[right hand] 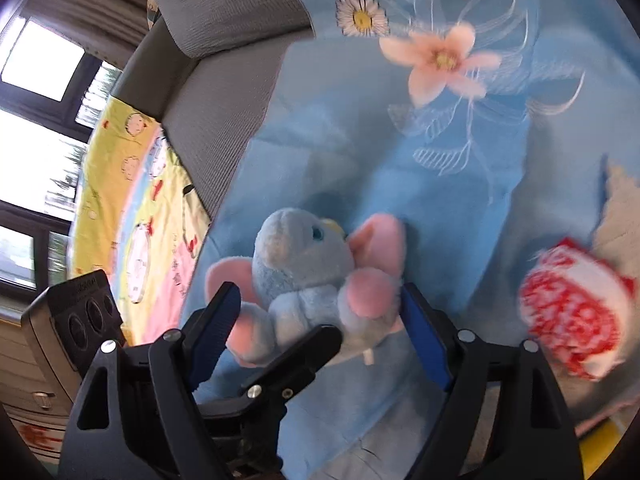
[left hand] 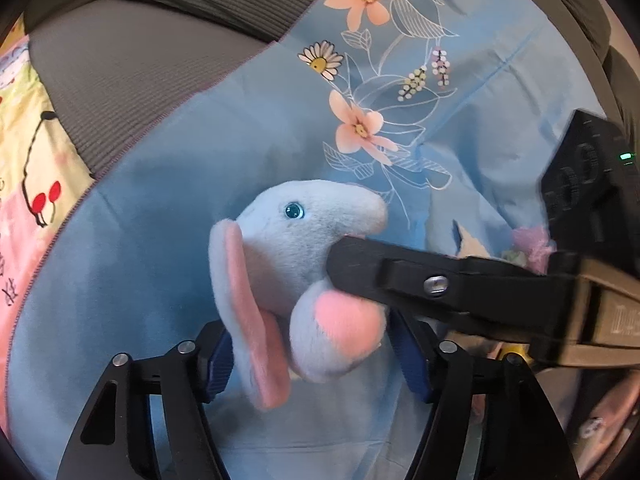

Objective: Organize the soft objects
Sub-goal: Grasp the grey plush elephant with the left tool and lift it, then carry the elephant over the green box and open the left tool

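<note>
Blue plush elephant [left hand: 296, 256] with pink ears sits between the left gripper [left hand: 316, 354] pads, jaws spread wide, on floral blue sheet [left hand: 460, 92]. Right gripper [left hand: 440, 284] finger reaches in from right, tip against elephant's face. Grey cushion [left hand: 132, 68] upper left.

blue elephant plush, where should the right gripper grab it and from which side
Best bet is the body just below the head of the blue elephant plush, coming from the feet end, jaws either side. The pink ears are thin floppy flaps and would slip. The right gripper already straddles it, open; the left gripper also brackets it.
</note>
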Demonstrator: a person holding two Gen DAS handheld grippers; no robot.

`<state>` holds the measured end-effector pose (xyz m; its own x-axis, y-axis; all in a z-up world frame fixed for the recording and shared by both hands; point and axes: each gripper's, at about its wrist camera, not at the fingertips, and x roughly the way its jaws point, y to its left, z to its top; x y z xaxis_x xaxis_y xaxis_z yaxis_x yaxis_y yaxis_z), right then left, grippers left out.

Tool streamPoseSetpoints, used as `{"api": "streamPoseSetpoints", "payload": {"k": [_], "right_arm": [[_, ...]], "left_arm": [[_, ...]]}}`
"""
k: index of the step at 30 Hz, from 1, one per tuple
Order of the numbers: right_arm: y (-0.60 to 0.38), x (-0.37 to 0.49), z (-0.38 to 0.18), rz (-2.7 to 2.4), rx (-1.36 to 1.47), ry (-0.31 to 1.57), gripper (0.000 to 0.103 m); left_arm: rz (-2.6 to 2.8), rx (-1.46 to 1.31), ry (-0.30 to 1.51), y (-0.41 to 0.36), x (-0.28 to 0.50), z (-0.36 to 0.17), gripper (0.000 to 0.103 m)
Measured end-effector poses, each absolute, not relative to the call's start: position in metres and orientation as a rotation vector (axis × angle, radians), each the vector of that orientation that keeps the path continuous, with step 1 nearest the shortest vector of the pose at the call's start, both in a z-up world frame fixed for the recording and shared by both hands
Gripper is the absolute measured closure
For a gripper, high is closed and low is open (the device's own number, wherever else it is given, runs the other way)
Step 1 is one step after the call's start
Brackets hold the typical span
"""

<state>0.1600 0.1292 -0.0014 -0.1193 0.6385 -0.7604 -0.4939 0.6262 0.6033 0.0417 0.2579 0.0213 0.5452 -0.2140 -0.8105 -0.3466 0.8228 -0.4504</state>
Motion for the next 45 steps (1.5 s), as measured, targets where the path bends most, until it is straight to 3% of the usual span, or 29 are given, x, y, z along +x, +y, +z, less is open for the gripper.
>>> {"api": "streamPoseSetpoints", "payload": {"k": [3,9,23,45], "right_arm": [[0.132,0.155,-0.013,0.997,0.18,1.423,0.023],[0.119,0.145,0.001,0.998,0.215,1.353,0.04],[-0.02,0.087,0.075,0.938,0.348,1.087,0.041],[-0.29,0.023,0.084,0.609,0.649,0.797,0.04]], "left_arm": [[0.081,-0.608,0.993,0.257,0.04,0.024,0.04],[0.088,-0.526,0.933,0.242,0.029,0.044,0.041],[-0.146,-0.296,0.713,0.119,-0.015,0.119,0.041],[-0.521,-0.045,0.636,-0.119,-0.019,0.16,0.042]]}}
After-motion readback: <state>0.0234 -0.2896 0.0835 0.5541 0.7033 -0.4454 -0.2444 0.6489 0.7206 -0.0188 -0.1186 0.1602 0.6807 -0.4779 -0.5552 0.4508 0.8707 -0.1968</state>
